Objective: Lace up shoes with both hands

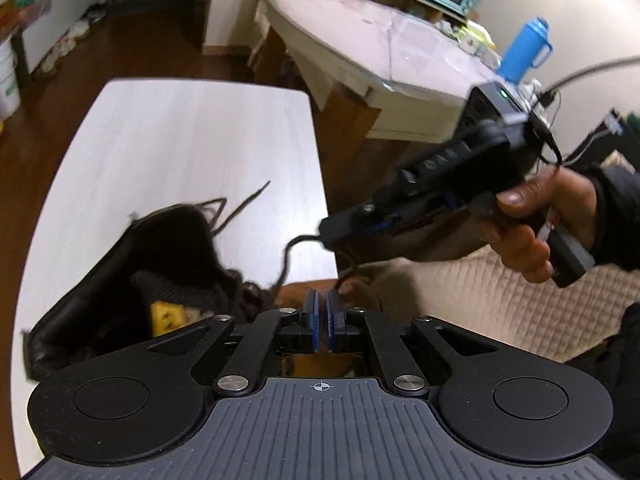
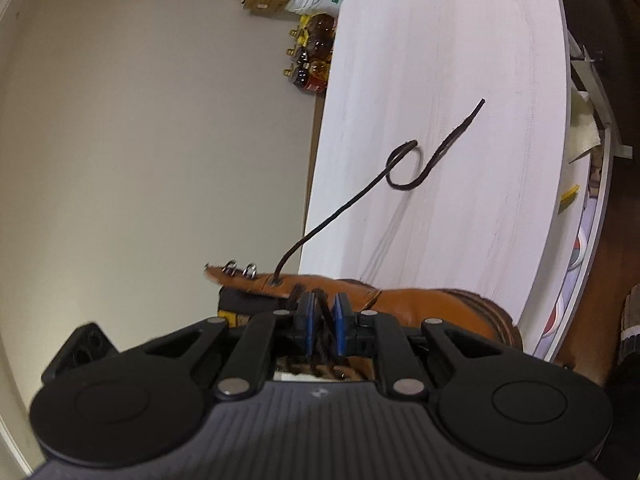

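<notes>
On the white desk [image 2: 440, 60] the tan lace-up boot [image 2: 420, 304] lies sideways. The right gripper [image 2: 323, 312] has its jaws slightly apart around a dark lace [image 2: 352, 200]; the left gripper [image 1: 321, 312] is nearly closed on nothing. A loose hold could let the lace slip free.

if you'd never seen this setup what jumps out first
First the tan boot at the near edge of the white table, with a dark lace running out of an eyelet and curling into a loop on the tabletop. Next, the right hand-held gripper just above the boot, blue pads slightly apart with a lace strand between them. In the left wrist view, a hand holds that gripper beside the boot.
</notes>
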Demonstrator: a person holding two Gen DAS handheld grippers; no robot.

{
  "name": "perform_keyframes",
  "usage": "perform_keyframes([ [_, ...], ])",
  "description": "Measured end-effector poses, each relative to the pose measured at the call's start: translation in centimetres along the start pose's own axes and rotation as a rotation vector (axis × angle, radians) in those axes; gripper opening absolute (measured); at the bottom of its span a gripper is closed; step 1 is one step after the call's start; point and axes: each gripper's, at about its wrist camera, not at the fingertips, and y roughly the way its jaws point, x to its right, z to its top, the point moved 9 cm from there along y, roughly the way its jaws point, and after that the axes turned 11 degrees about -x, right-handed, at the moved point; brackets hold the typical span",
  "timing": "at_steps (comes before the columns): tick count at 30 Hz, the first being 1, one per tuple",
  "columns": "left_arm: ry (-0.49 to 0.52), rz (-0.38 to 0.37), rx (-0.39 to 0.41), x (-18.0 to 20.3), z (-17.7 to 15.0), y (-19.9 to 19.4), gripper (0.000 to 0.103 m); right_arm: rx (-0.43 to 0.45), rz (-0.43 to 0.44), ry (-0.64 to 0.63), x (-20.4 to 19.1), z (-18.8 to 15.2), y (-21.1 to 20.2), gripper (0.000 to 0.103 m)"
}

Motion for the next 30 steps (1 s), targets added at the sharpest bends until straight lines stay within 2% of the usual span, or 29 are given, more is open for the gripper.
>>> perform_keyframes([
  [5, 0.022, 0.014, -0.004, 0.8, 0.2, 1.1, 0.005, -0.003, -0.033, -0.017, 0.1, 0.9, 0.5, 0.014],
  [11, 0.001, 0.020, 0.011, 1.2, 1.0, 2.0, 0.005, -0.032, -0.001, -0.021, -0.3, 1.0, 1.1, 0.014],
  [19, -0.049, 0.031, 0.036, 1.4, 0.8, 2.1, 0.011, -0.073, 0.078, -0.010, -2.2, 0.4, 1.3, 0.011],
  [24, -0.086, 0.044, 0.059, 0.9, 0.7, 1.1, 0.011, -0.088, 0.075, -0.023, -2.7, 0.3, 1.5, 0.011],
  [26, -0.100, 0.038, 0.072, 0.7, 0.8, 0.8, 0.010, -0.092, 0.074, -0.023, -2.7, 0.3, 1.6, 0.011],
  [27, -0.115, 0.026, 0.079, 0.5, 0.8, 0.6, 0.006, -0.094, 0.075, -0.022, -2.8, 0.3, 1.6, 0.011],
  [30, -0.156, -0.028, 0.087, 0.0, 1.0, 0.2, 0.003, -0.102, 0.082, -0.027, -3.0, 0.1, 1.6, 0.011],
])
